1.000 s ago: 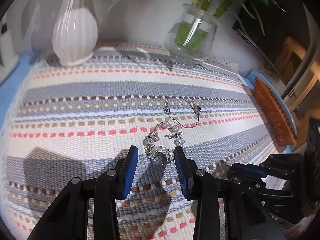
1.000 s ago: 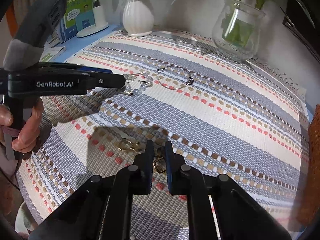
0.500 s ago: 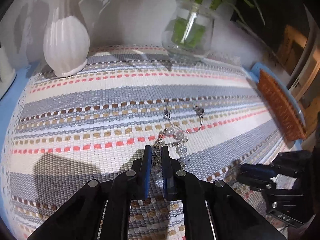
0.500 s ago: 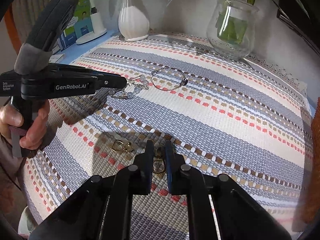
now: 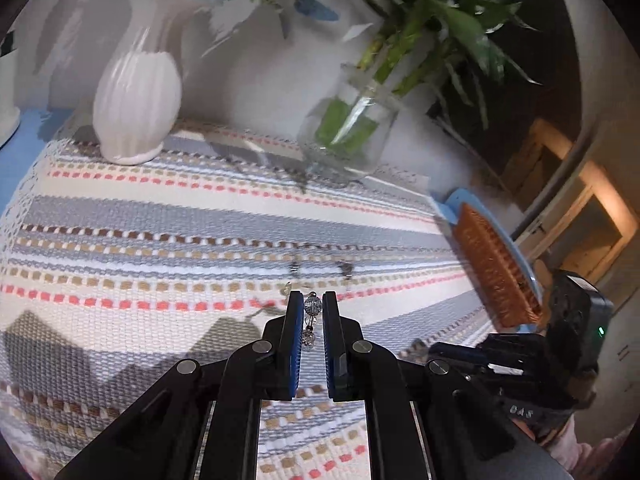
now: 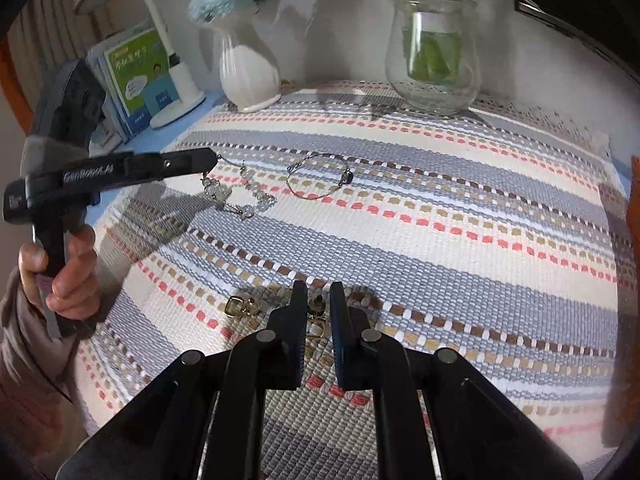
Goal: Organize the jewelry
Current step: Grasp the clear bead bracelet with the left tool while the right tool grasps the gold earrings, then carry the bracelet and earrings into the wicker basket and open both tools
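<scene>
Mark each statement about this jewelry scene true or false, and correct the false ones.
1. The left gripper is shut on the beaded bracelet. True.
2. The right gripper stands wide open. False: it is shut on a gold earring.
3. The wire bangle lies flat on the striped mat. True.
4. The glass vase lies on its side. False: it stands upright.
5. A second gold earring lies on the mat. True.

Rough woven cloth mat (image 6: 440, 216), glossy ribbed ceramic vase (image 5: 136, 96), clear glass jar (image 6: 434, 52).
</scene>
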A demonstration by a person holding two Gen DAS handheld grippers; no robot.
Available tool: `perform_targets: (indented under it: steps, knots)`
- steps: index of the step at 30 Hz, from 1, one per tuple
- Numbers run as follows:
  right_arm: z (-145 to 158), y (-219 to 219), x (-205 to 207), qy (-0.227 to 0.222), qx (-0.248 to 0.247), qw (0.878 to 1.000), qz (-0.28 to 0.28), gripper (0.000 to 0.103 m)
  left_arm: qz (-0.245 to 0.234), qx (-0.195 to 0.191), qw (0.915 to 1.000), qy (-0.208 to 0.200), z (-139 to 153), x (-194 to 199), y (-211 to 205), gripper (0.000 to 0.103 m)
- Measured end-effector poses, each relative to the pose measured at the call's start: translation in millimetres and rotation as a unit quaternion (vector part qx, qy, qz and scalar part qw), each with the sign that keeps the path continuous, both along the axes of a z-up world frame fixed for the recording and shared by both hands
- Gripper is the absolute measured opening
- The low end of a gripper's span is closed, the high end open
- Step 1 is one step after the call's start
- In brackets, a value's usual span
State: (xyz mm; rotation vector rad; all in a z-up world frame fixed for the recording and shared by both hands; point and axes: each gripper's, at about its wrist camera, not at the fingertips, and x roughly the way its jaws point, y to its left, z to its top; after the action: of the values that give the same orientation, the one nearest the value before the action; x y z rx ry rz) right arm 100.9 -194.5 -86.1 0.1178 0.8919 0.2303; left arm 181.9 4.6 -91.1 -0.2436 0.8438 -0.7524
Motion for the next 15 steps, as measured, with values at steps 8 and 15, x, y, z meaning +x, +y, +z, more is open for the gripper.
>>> perform_targets:
  steps: [8,15]
  knots:
    - [16.9,-32.5,-9.8,0.002,0.094,0.995,-0.018,0.012,-0.020,-0.019,0.9995,-0.018,9.8,-8.1,-4.5,0.009]
    - [34.9,-47.3,-21.8,-0.010,0.115,0.993,-0.026,0.012,-0.036,-0.043,0.9981,-0.025,35.9,-17.0,-4.4,0.009]
